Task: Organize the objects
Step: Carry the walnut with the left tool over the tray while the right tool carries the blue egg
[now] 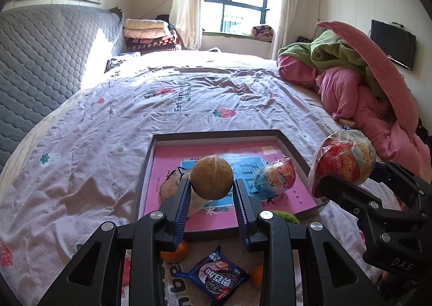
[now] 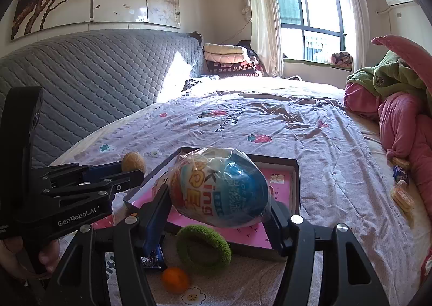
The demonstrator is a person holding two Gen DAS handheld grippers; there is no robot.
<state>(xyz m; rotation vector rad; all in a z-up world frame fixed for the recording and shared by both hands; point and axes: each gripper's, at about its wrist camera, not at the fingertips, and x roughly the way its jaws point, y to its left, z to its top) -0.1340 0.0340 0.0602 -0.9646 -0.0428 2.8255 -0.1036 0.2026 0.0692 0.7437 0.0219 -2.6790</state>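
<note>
"GenRobot.AI" on left tool [image 2: 129, 171] body; "DAS" on right tool [image 1: 343, 184]; "King" on egg wrapper [image 2: 220, 188].

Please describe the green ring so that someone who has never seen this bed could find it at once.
On the bed, find the shallow box with the pink lining. The green ring lies on the sheet against the box's near edge, under the wrapped egg in the right claw. It alone is fuzzy, green and holed; the orange nearby is smooth and solid.

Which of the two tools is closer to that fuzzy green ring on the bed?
Right. The right tool hangs just above the green ring; the left tool is off to its left.
</note>
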